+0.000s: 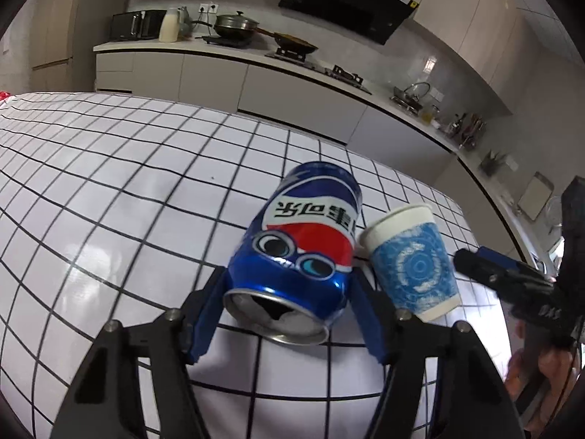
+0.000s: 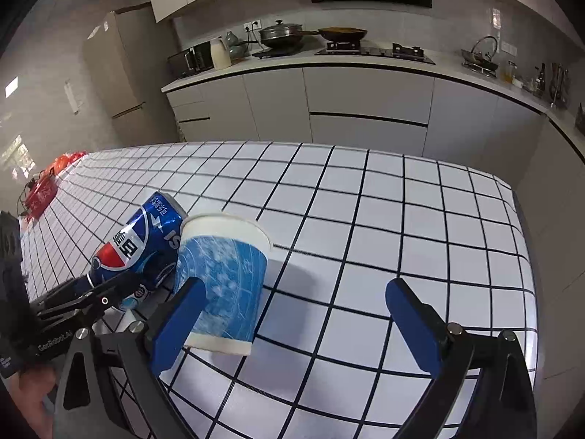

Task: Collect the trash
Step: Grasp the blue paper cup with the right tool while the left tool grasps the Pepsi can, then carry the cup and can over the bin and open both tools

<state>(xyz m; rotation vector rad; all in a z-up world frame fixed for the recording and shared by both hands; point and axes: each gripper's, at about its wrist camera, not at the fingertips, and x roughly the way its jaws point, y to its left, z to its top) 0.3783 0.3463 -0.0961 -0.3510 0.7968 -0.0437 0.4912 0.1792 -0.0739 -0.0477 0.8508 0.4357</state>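
Pickup stage: left gripper [image 1: 289,314] pinches the soda can [image 1: 298,252] in its jaws. Right gripper [image 2: 292,325] has jaws spread, paper cup [image 2: 223,285] touching one finger only, so I'd say it slides left, then squeezes gently.

Left gripper [image 1: 289,314] is clamping the can [image 1: 299,241] between both fingers. Right gripper [image 2: 296,322] is standing spread wide beside that can, its left finger [image 2: 179,325] nearest it.
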